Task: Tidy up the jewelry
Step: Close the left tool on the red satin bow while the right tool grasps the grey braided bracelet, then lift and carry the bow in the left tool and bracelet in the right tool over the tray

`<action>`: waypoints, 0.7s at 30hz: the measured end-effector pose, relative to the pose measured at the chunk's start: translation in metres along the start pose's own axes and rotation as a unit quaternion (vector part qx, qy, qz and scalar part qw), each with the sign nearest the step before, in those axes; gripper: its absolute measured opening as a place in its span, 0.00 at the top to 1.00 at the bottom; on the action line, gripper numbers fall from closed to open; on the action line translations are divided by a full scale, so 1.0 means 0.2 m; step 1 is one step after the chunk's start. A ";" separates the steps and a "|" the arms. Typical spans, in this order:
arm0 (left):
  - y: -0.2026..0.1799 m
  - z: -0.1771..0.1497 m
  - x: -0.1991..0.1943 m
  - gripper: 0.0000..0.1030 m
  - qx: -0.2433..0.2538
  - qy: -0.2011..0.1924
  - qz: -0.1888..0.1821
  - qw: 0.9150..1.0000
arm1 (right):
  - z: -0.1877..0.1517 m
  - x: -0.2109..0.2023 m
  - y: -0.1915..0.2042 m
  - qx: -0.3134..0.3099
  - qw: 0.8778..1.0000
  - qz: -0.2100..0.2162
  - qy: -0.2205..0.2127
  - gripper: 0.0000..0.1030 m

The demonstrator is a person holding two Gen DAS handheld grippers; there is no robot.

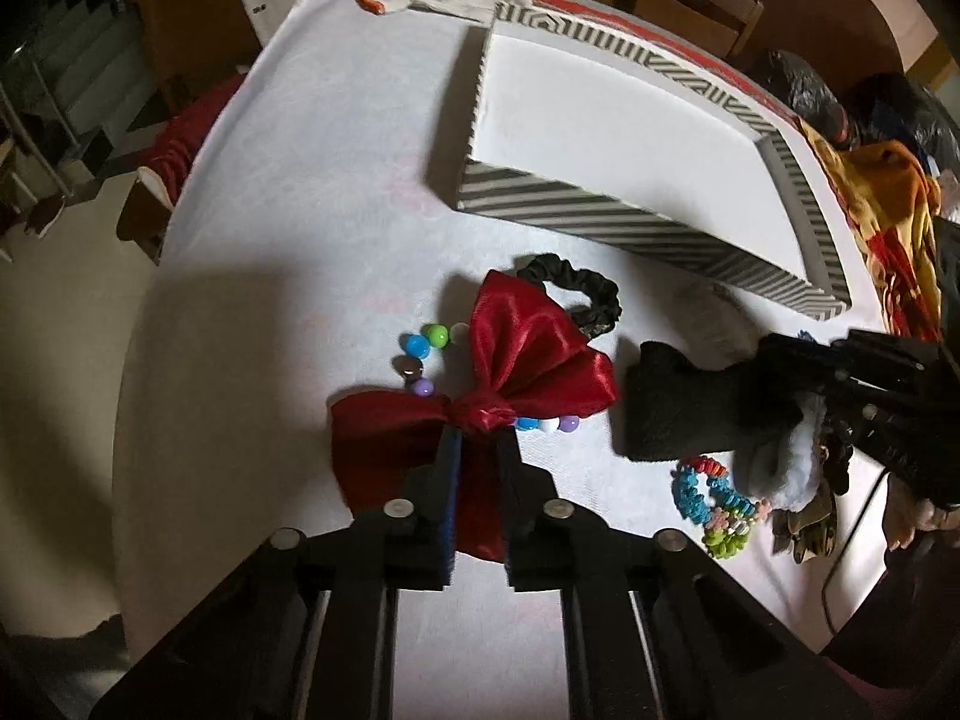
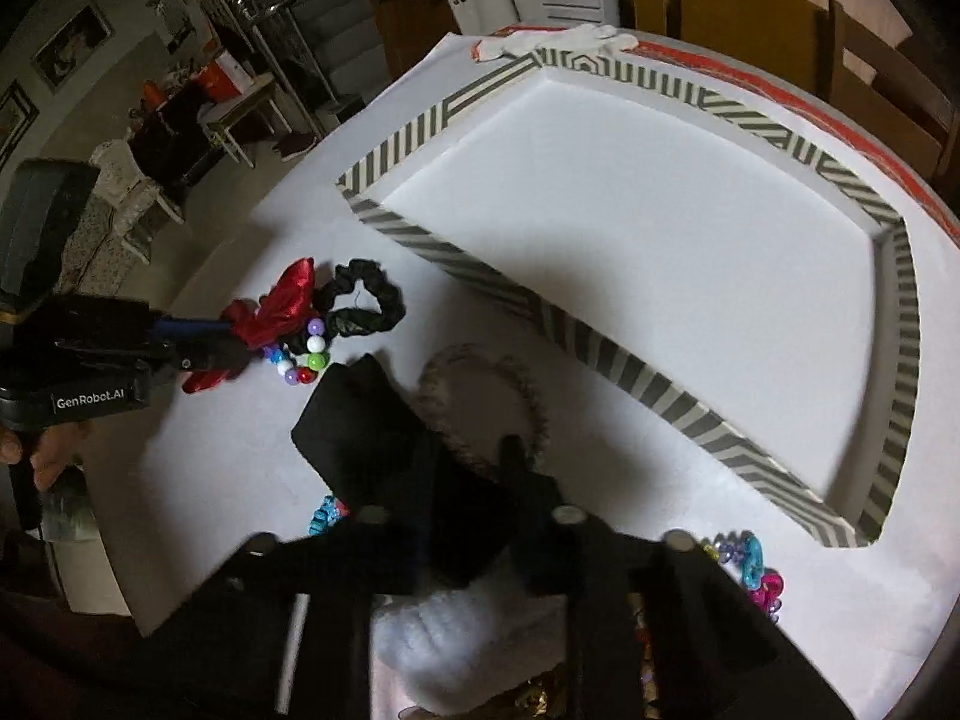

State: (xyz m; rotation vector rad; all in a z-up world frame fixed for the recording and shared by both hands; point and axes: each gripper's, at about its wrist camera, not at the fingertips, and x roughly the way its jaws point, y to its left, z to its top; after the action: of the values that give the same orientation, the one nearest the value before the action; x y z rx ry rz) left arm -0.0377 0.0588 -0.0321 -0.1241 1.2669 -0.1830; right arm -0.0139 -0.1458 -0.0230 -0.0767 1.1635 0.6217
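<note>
While the white-covered table (image 1: 288, 192) fills both views, the left gripper (image 1: 477, 450) sits at the left end of the clutter with its fingers nearly together, pinching the red satin bow (image 1: 522, 354) just below the knot. That bow lies with its long axis slanting from the lower left lobe up to the upper right lobe in the left wrist view, draped over a string of coloured beads (image 1: 420, 351) and touching a black scrunchie (image 1: 570, 285) behind it. From the right wrist view, white lettering on the left gripper's body reads "GenRobot.AI". Further right, the right gripper (image 2: 468, 480) is closed on a black fabric piece (image 2: 360, 426), which points away toward the upper left; a white fluffy item (image 2: 456, 648) lies under it. Beside these lie bright plastic bracelets (image 1: 714, 504). Rightmost and farther back stands the open striped box (image 2: 660, 396), white inside, its long side running diagonally.
</note>
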 end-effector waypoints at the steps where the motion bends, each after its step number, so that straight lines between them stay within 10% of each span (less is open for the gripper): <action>1: 0.00 0.00 -0.02 0.97 0.001 -0.003 -0.001 1.000 | 0.00 -0.02 0.00 0.006 1.000 0.007 -0.008 0.97; 17: -0.06 0.06 -0.24 0.98 0.012 -0.053 -0.006 0.999 | 0.02 -0.25 0.01 0.031 0.997 0.017 -0.065 0.98; 21: -0.08 0.07 -0.24 0.98 0.011 -0.053 0.001 0.999 | 0.04 -0.11 -0.02 0.051 0.998 0.002 -0.031 0.75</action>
State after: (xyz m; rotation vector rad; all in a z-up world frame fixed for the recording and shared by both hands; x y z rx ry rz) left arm -0.0389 0.0538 0.0197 -0.1117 1.1590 -0.1870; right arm -0.0101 -0.1552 -0.0006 0.0307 1.1327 0.5639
